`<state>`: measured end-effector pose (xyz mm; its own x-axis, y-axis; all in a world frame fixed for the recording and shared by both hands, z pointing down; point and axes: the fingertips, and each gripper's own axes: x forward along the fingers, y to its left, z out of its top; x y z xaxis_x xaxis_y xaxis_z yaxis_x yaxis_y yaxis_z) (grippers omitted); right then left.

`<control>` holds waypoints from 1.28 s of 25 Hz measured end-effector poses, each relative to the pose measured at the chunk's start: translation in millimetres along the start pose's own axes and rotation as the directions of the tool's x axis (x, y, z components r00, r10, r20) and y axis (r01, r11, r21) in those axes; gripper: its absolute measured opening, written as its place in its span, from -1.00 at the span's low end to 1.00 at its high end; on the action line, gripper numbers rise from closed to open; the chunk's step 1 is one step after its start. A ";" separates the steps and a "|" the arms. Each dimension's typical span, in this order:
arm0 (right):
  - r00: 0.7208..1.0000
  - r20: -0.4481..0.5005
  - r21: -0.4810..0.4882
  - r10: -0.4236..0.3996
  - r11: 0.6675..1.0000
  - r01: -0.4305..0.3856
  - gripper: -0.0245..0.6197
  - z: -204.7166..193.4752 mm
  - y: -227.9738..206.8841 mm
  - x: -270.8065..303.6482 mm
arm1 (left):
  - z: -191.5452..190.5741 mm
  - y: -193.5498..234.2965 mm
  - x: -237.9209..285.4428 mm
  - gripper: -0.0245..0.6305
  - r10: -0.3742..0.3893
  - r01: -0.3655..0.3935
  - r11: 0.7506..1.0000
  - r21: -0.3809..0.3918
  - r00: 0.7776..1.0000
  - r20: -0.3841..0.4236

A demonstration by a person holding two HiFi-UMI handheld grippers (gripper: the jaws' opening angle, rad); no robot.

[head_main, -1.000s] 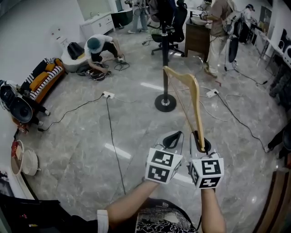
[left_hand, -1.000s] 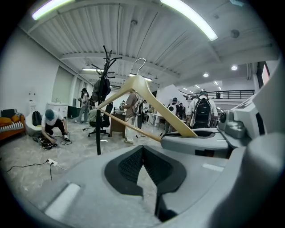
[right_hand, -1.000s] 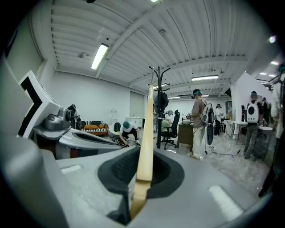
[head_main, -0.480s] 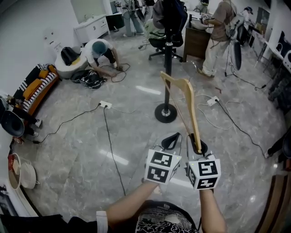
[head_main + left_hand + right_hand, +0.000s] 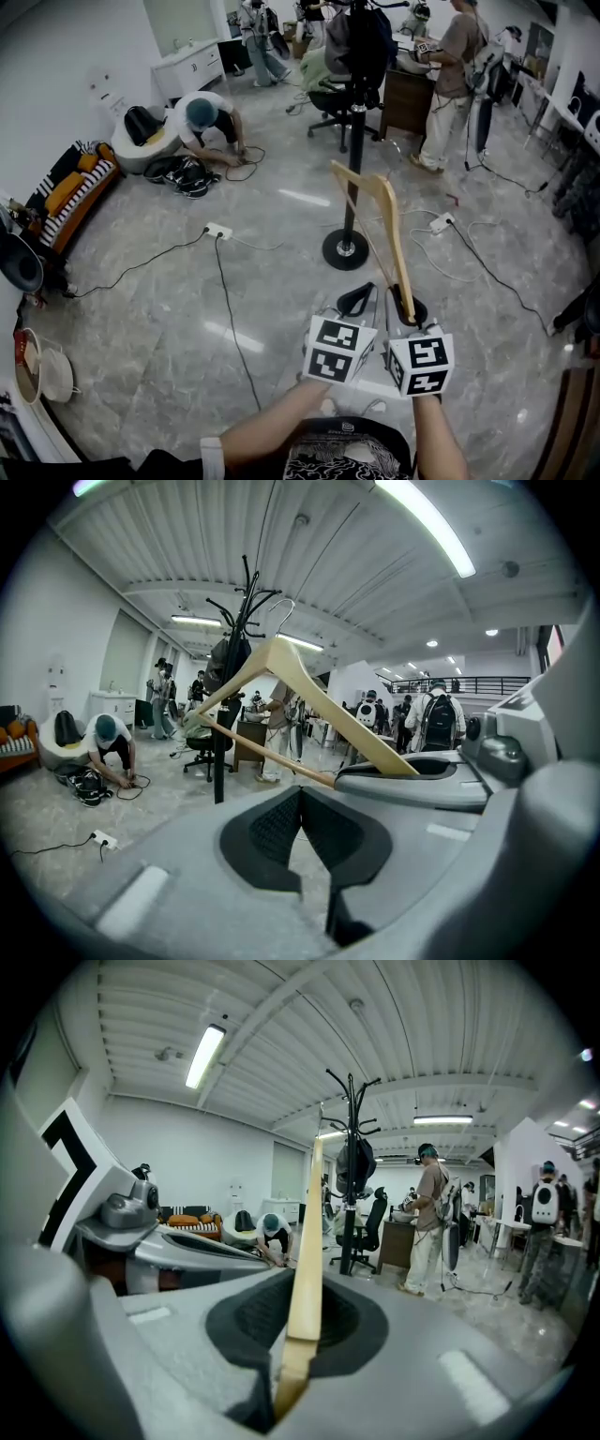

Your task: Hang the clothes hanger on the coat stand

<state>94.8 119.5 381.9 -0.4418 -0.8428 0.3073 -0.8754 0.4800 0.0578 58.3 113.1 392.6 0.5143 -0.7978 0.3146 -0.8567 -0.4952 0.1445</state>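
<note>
Left claw (image 5: 355, 300) first: jaws pressed together, nothing between them, sitting just beside my right claw (image 5: 410, 309). Right claw: clamped on the tip of one arm of the wooden hanger (image 5: 389, 216), with the wood running straight out of the jaws. The hanger's long axis points forward and up from that claw, away from me. Its metal hook (image 5: 284, 611) is at the far, high end, well clear of both claws. The coat stand (image 5: 353, 159) is ahead of the claws, past the hanger's far end and not touching it. In the head view its pole sits a bit left of the hanger line. Dark clothing hangs on its upper part. Its prongs (image 5: 349, 1082) look a little above the hook. Judgement: the right claw is the working one and the left has no job. The next move needs carrying forward and raising so the hook clears a prong. Gripping at the arm's tip makes a long lever, so the hanger could swing or twist.
</note>
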 end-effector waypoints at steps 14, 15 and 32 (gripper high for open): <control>0.999 0.027 -0.015 0.036 0.999 -0.036 -0.80 15.2 -43.7 76.3 | 18.4 45.7 69.3 -0.91 0.056 -0.056 0.998 -0.004 0.998 -0.010; 0.999 0.029 -0.019 0.043 0.999 -0.042 -0.80 17.5 -49.4 84.4 | 22.8 49.8 78.1 -0.91 0.063 -0.063 0.998 -0.005 0.998 -0.009; 0.988 0.001 -0.051 0.153 0.987 -0.153 -0.80 38.8 -157.1 198.8 | 71.3 91.6 214.4 -0.91 0.187 -0.188 0.981 -0.047 0.982 -0.023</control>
<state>136.9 -132.9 397.1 -0.5711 -0.7595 0.3113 -0.7863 0.6151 0.0583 92.9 -127.9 406.4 0.3438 -0.8684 0.3572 -0.9390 -0.3197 0.1264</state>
